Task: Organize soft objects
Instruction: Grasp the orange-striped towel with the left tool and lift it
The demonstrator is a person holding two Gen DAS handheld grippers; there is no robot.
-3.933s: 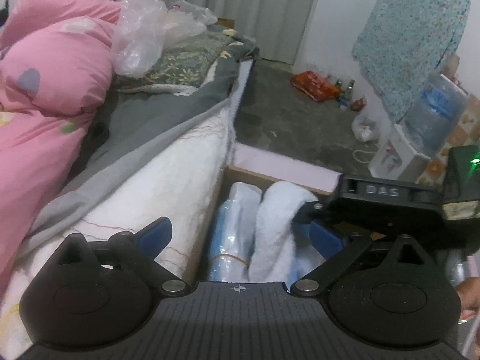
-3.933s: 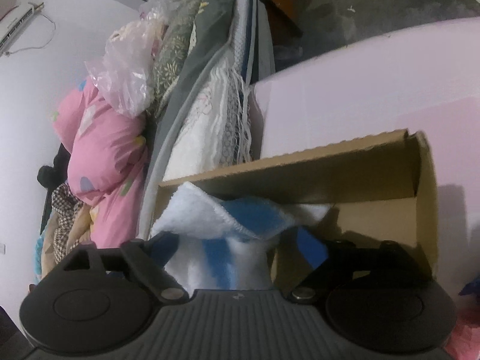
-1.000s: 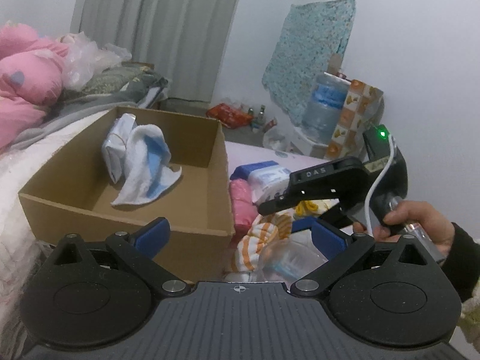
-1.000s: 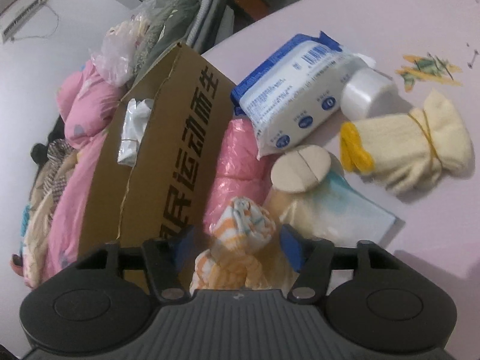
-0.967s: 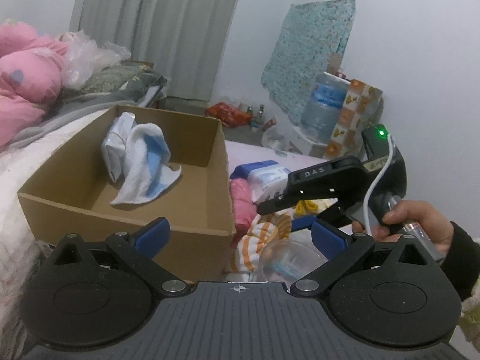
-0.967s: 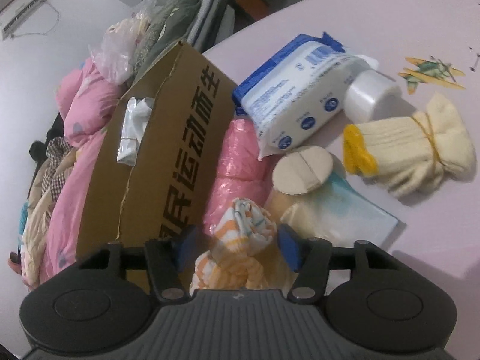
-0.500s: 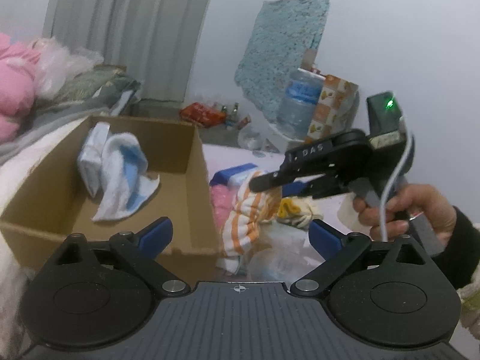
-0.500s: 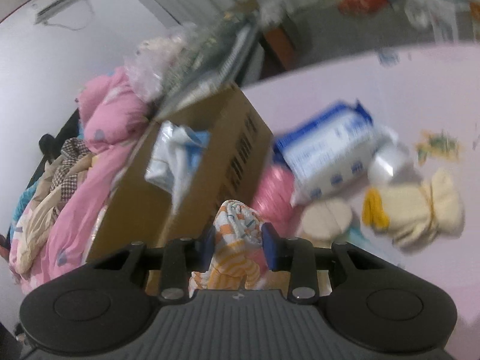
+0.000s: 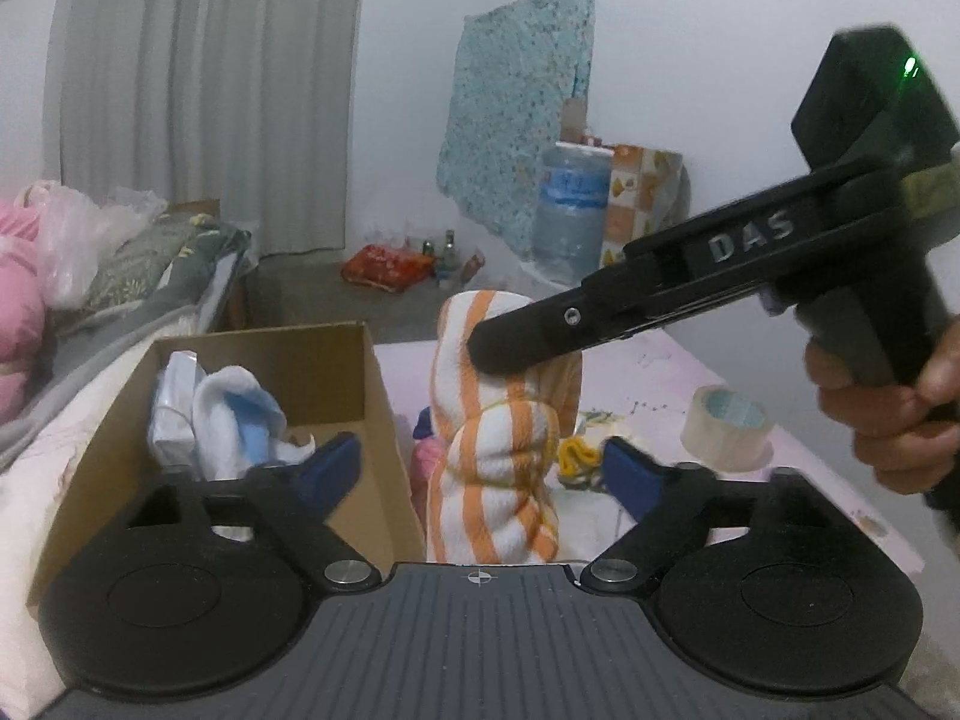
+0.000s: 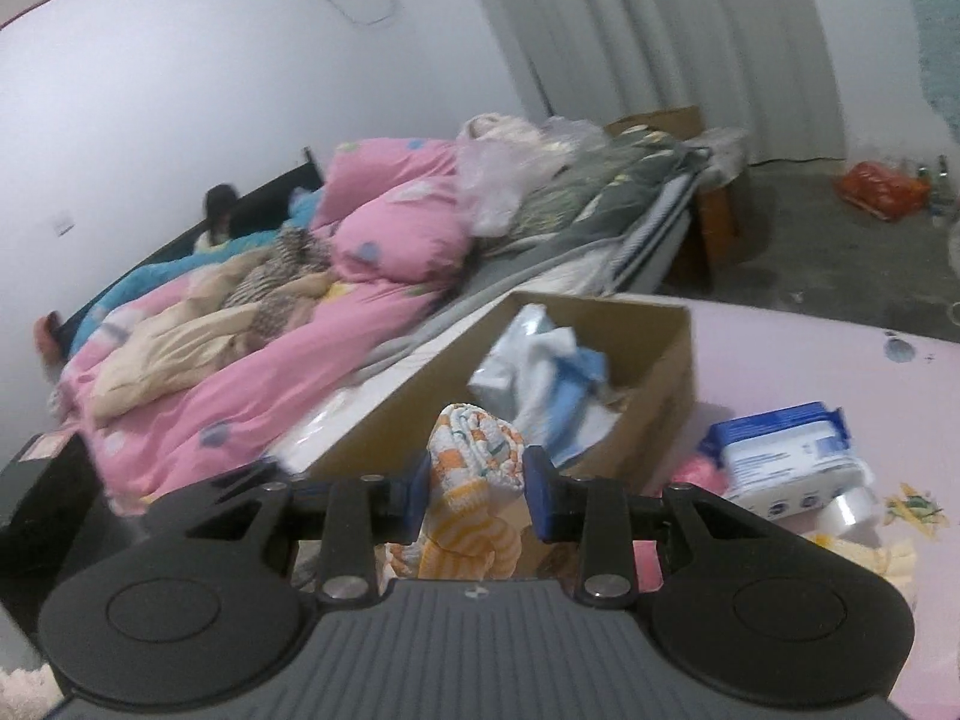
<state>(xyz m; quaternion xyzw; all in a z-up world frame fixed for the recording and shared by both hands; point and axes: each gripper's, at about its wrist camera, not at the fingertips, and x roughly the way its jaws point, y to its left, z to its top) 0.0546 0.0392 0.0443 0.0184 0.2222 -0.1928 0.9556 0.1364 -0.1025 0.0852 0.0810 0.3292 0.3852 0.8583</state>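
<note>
Right gripper [image 10: 477, 495] clamped on an orange-striped towel [image 9: 501, 420], held above the pink table [image 9: 660, 366] beside the cardboard box [image 9: 366, 360]. Left gripper [image 9: 480, 471], jaws just closing yet apart, its blue pads seemingly clear of the hanging towel. White-and-blue cloth [image 10: 540, 372] lies inside the box

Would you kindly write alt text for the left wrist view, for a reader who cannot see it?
The right gripper, held in a hand, grips a knotted orange-and-white striped towel hanging beside an open cardboard box that holds a blue-and-white cloth. The left gripper stands open in the foreground, its fingers either side of the towel. A roll of tape lies on the pink tabletop.
</note>
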